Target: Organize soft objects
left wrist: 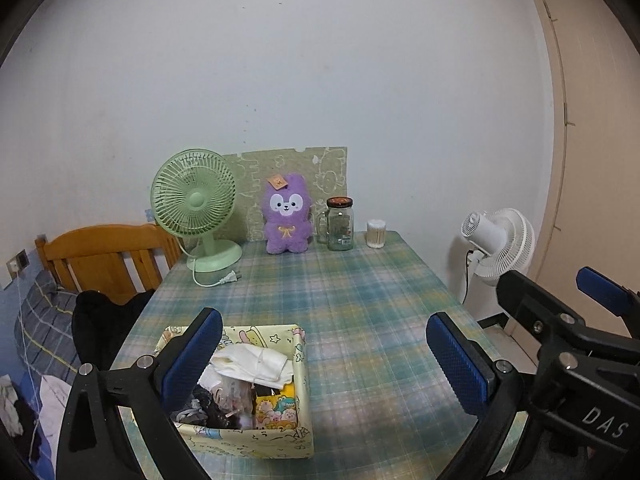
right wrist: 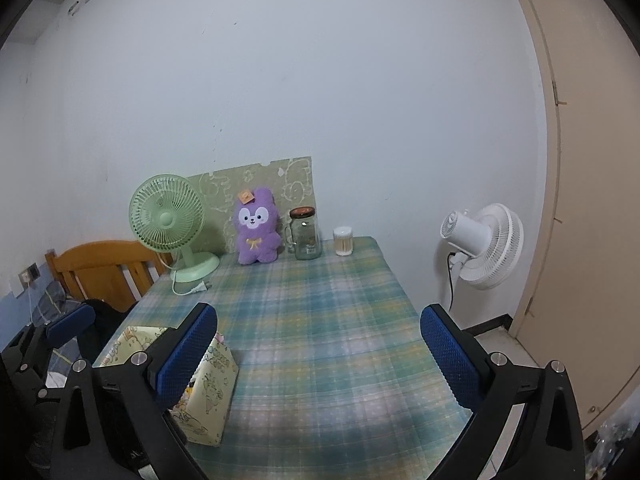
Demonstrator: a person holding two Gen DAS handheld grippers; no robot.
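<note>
A pale yellow cartoon-print box (left wrist: 300, 360) stands on the near left of the checked tablecloth (left wrist: 360, 300). It holds white folded cloth (left wrist: 256, 364), dark socks and other small soft items. My left gripper (left wrist: 324, 364) hovers wide open above the box's right side, nothing between its blue pads. My right gripper (right wrist: 320, 360) is also wide open and empty over the cloth, with the box (right wrist: 212, 384) by its left finger. A purple plush toy (left wrist: 286, 214) sits upright at the table's far edge. The right gripper's body shows at the left wrist view's right edge.
At the back stand a green desk fan (left wrist: 196, 212) with its loose plug, a glass jar (left wrist: 340, 224) and a cotton-swab tub (left wrist: 376, 234). A white fan (left wrist: 500, 240) stands off the table's right. A wooden headboard (left wrist: 104, 256) and bedding lie left.
</note>
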